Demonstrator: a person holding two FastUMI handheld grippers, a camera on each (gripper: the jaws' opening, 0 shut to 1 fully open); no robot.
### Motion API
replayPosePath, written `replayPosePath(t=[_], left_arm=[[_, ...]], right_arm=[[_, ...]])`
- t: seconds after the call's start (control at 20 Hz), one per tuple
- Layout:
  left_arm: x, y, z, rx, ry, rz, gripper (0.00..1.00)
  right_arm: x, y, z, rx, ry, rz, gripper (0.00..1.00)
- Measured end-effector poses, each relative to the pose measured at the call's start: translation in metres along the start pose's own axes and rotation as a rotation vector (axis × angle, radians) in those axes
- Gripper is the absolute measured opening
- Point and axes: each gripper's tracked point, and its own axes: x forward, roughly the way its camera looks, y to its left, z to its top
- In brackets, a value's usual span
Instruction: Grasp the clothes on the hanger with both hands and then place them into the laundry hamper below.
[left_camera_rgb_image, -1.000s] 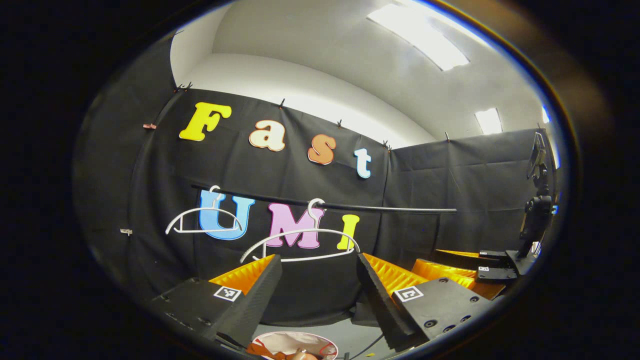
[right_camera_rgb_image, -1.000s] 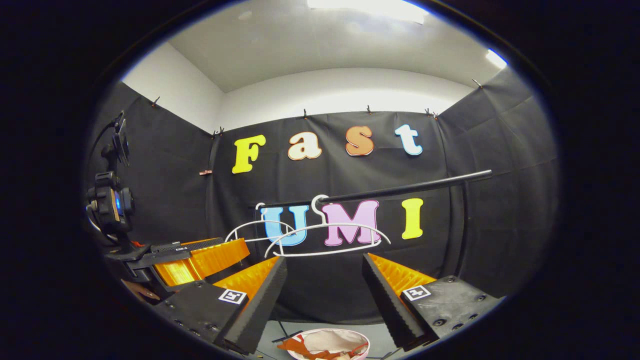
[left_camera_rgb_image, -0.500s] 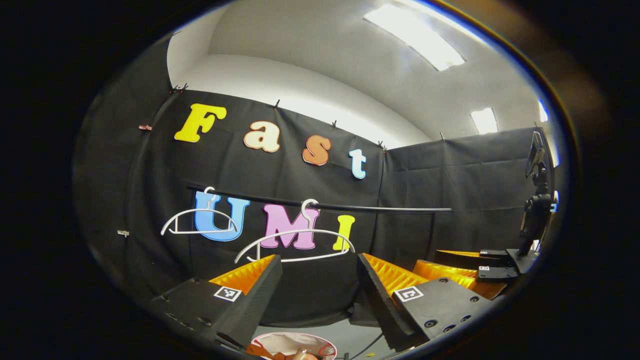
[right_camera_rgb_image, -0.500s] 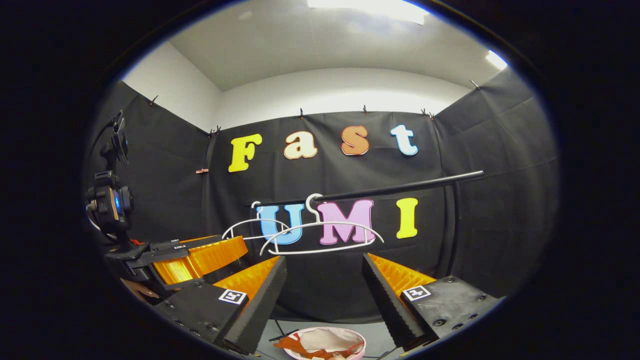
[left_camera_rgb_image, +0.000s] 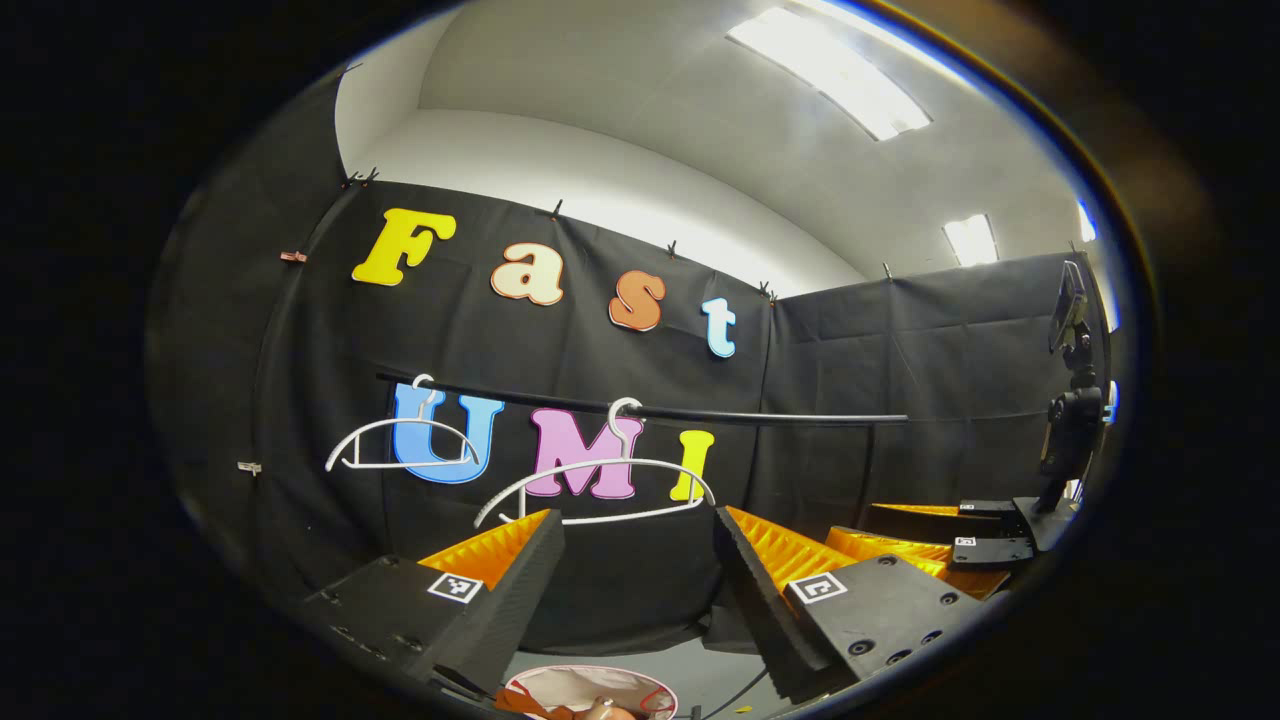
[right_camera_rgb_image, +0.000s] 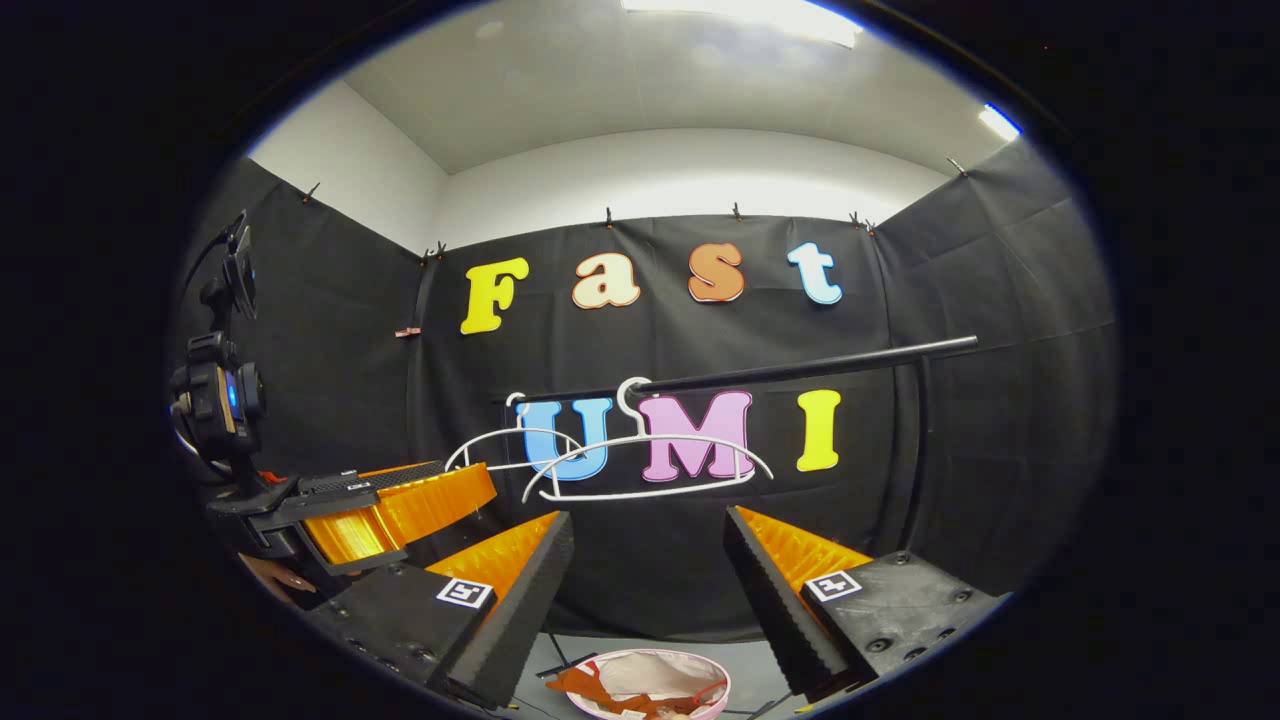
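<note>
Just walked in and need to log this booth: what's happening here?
A person holds a pair of tongs in each hand; both the left tongs and the right tongs are open and hold nothing. Two white hangers hang bare on the black rail. Below, the laundry hamper already has orange and white cloth in it, so the clothes appear to be off the hangers and dropped in.

Ahead of your left hand-held gripper (left_camera_rgb_image: 638, 560) hang two smooth white plastic-looking hangers (left_camera_rgb_image: 596, 490) on a matt dark rail (left_camera_rgb_image: 760, 416). Below it, the laundry hamper (right_camera_rgb_image: 650, 682) looks like soft cloth, holding crumpled orange fabric (right_camera_rgb_image: 590, 688).
</note>
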Motion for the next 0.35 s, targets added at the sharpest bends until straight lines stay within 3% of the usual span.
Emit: replayPosePath(t=[0.35], left_arm=[[-0.0001, 0.0105, 0.0007, 0.008, 0.000, 0.025, 0.95]], right_arm=[[0.0072, 0.0083, -0.0003, -0.007, -0.005, 0.030, 0.98]])
